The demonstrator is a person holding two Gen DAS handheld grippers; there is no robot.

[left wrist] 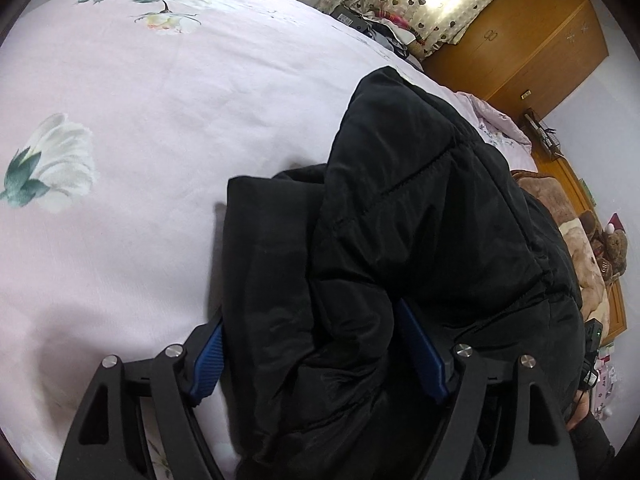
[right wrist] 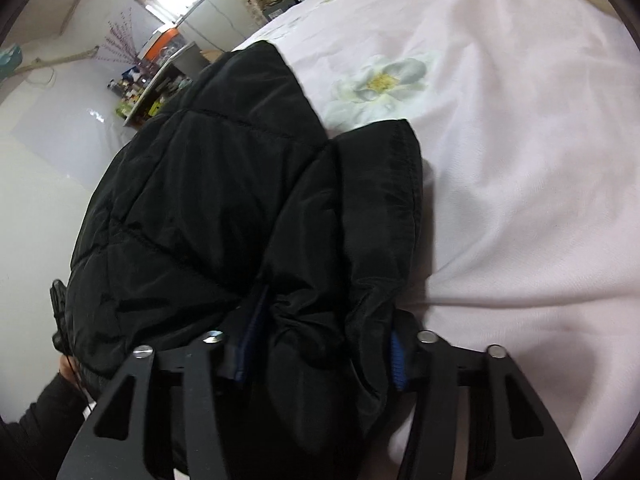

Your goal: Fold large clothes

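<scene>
The black padded jacket lies bunched on the bed, its bulk stretching ahead of both sets of fingers over the pale floral cover. The left gripper has its blue-padded fingers set wide around a thick roll of the jacket, pinching it; the wide grip seems needed because several padded layers sit between them. The right gripper likewise clamps a gathered fold between its fingers, with a sleeve-like flap lying just ahead and to the right of them. Holding two separate edges at once probably lets the person carry one side of the jacket over the rest as a single even fold.
</scene>
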